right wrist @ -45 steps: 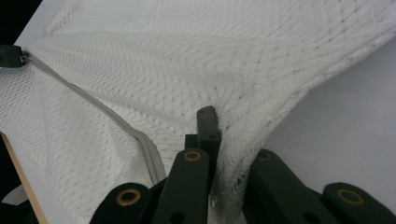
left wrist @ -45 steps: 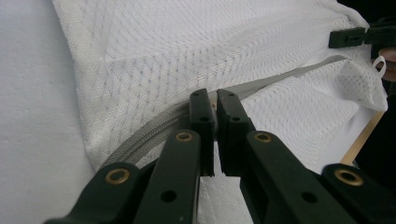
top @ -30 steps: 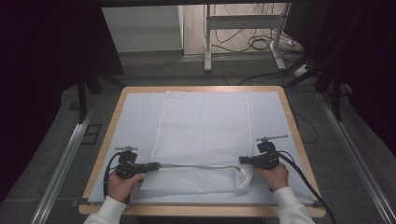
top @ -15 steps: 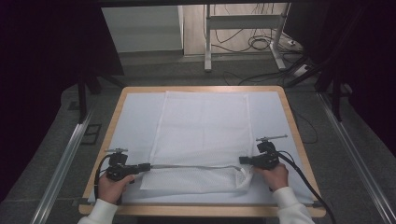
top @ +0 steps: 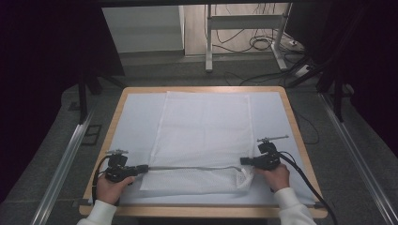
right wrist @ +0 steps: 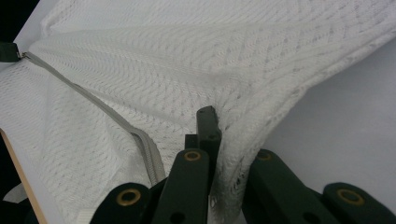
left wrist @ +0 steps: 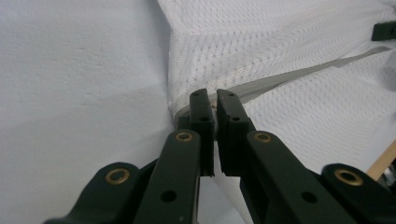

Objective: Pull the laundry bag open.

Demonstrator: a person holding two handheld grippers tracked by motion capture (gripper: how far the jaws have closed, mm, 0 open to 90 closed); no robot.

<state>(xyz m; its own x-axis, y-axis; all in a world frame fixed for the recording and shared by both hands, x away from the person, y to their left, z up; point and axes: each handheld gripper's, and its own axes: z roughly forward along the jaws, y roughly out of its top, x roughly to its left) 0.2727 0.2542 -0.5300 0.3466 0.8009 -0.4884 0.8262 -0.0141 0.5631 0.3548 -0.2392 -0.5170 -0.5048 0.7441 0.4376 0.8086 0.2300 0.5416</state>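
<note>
A white mesh bag [top: 204,126] lies flat on the cloth-covered table [top: 202,212]. Its grey zipper [top: 192,167] runs taut along the near part, between the two grippers. My left gripper [top: 143,168] is shut on the zipper's left end, at the bag's near left corner. In the left gripper view the jaws [left wrist: 215,95] pinch the hem where the zipper [left wrist: 299,74] begins. My right gripper [top: 244,161] is shut on the bag's near right edge. In the right gripper view the mesh [right wrist: 261,56] drapes over one jaw, and the zipper [right wrist: 93,100] leads off to the left.
A white cover [top: 136,117] spreads over the wooden table. Metal rails [top: 65,164] run along the floor on both sides. A metal frame [top: 209,37] and cables [top: 263,44] stand beyond the far edge. Dark curtains hang to the left and right.
My left hand has drawn its gripper a little to the left, pulling the zipper line straighter. The right hand has kept still.
</note>
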